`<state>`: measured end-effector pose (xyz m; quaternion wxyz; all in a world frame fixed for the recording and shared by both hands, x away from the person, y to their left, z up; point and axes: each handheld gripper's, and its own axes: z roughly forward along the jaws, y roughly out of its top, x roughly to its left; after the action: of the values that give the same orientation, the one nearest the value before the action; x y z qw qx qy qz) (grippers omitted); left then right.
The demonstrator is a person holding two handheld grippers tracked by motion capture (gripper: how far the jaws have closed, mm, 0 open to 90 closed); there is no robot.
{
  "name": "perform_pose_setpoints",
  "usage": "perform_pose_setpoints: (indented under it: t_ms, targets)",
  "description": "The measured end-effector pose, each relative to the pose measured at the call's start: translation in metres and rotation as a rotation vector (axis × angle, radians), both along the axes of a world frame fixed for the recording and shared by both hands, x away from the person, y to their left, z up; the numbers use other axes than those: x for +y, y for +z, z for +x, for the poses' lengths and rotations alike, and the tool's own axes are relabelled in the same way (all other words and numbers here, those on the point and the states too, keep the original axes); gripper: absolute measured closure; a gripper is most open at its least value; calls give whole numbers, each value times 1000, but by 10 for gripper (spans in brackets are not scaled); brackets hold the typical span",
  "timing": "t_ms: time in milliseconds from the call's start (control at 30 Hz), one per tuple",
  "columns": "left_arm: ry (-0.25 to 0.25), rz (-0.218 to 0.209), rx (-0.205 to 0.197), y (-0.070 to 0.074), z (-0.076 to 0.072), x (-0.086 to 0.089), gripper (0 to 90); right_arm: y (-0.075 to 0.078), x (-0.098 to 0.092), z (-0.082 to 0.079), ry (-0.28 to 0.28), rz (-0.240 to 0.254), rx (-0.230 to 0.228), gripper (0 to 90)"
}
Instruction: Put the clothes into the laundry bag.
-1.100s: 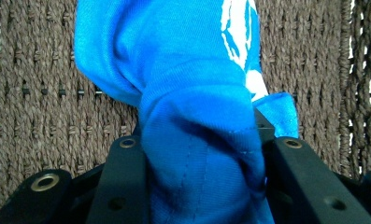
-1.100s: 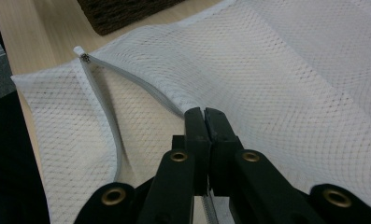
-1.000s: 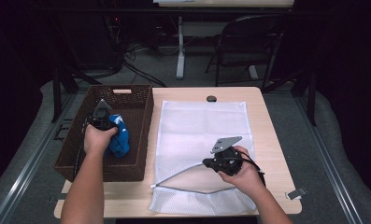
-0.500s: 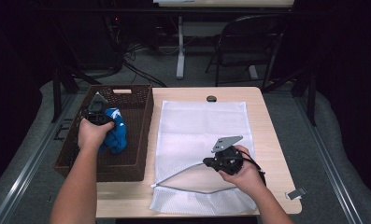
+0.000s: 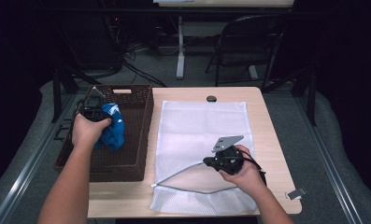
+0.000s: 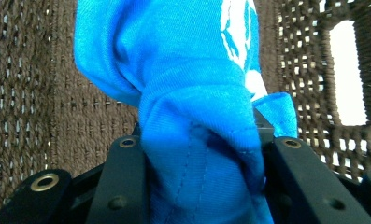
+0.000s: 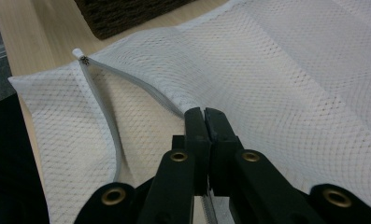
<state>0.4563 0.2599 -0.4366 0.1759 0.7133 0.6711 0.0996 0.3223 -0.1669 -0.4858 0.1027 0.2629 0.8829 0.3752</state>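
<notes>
Blue cloth (image 5: 112, 132) has risen from the basket (image 5: 141, 140), clamped in the left gripper (image 6: 199, 154). Right gripper (image 7: 204, 122) stays clamped on the mesh bag's (image 5: 197, 126) open zipper edge. Loading looks next.

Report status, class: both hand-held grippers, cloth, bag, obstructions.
Left hand-held gripper clamps blue cloth over basket. Right hand-held gripper shut on mesh bag zipper edge. Path clear.

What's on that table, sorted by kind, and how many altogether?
Brown woven basket: 1
Blue cloth, held in the left hand-held gripper: 1
White mesh zip bag, edge pinched by the right hand-held gripper: 1
Small dark round thing: 1
Total: 4
</notes>
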Motion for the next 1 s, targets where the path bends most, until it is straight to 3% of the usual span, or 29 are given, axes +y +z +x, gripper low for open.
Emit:
perform_pose_setpoints:
  t_ms: [400, 1000]
  targets:
    - [-64, 2, -26, 23, -13, -7, 626, 1, -1, 0, 0, 1, -2, 889]
    - [-187, -10, -41, 37, -36, -17, 627, 1, -1, -1, -3, 1, 0, 889]
